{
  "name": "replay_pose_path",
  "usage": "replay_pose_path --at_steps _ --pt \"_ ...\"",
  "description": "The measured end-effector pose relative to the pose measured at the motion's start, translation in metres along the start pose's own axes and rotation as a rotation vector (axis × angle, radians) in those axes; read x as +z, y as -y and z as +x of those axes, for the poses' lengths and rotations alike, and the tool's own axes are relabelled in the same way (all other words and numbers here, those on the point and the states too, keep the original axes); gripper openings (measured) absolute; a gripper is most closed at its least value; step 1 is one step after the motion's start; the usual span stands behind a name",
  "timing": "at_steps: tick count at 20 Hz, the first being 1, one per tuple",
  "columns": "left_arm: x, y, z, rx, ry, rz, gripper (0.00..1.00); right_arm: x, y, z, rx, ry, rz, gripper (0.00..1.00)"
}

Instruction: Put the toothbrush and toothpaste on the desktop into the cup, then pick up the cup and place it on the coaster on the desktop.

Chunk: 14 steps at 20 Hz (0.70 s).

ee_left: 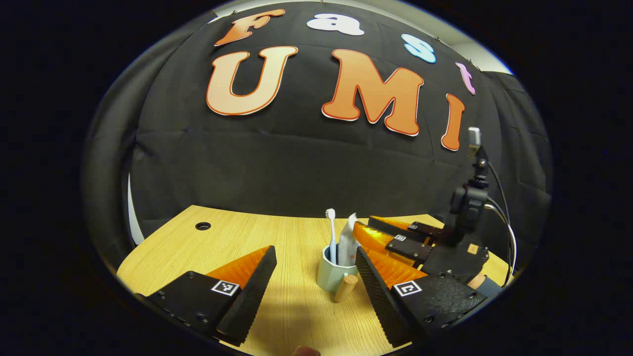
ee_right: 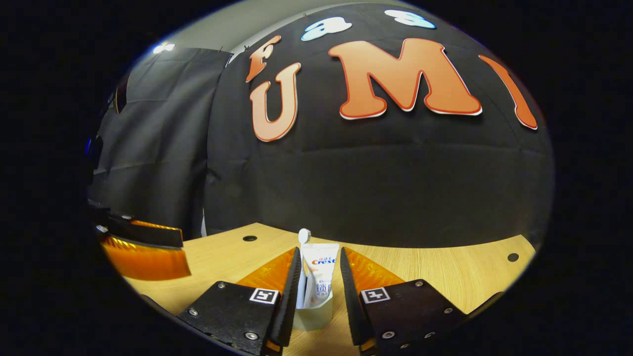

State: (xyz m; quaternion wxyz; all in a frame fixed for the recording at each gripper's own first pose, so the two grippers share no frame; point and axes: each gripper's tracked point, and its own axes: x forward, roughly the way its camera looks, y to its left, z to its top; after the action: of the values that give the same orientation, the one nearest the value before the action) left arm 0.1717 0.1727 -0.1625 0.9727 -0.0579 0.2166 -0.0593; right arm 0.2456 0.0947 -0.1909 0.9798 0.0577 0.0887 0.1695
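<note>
A pale cup (ee_left: 332, 276) with a wooden handle (ee_left: 345, 288) stands on the wooden desktop (ee_left: 277, 232). A white toothbrush (ee_left: 331, 230) stands upright in it beside the white toothpaste tube (ee_left: 349, 236). My left gripper (ee_left: 315, 249) is open wide, and the cup sits between its fingers, close to the right one. My right gripper (ee_left: 364, 222) comes in from the right at the tube's upper part. In the right gripper view the toothpaste (ee_right: 320, 269) spans my right gripper (ee_right: 320, 248) with a finger against each edge, its lower end in the cup (ee_right: 312, 314). The toothbrush head (ee_right: 303, 236) shows beside it.
The desktop has small round holes (ee_left: 203, 226) (ee_right: 513, 257). The right gripper's body and camera mount (ee_left: 470, 202) with cables rise at the right of the left gripper view. My left gripper (ee_right: 143, 247) shows at the left of the right gripper view. Black cloth backs the desk.
</note>
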Motion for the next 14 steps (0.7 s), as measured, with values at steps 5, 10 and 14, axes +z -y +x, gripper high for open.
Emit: replay_pose_path --at_steps 5,10,14 --pt "-0.012 0.014 0.012 -0.024 -0.046 0.008 0.97 0.039 0.007 -0.035 -0.016 0.064 -0.045 0.67" --pt "-0.028 0.024 0.02 -0.014 -0.101 0.022 0.97 0.063 0.021 -0.07 -0.05 0.077 -0.065 0.9" --pt "-0.043 0.031 0.033 -0.018 -0.168 0.023 0.97 0.068 0.037 -0.098 -0.086 0.067 -0.073 0.93"
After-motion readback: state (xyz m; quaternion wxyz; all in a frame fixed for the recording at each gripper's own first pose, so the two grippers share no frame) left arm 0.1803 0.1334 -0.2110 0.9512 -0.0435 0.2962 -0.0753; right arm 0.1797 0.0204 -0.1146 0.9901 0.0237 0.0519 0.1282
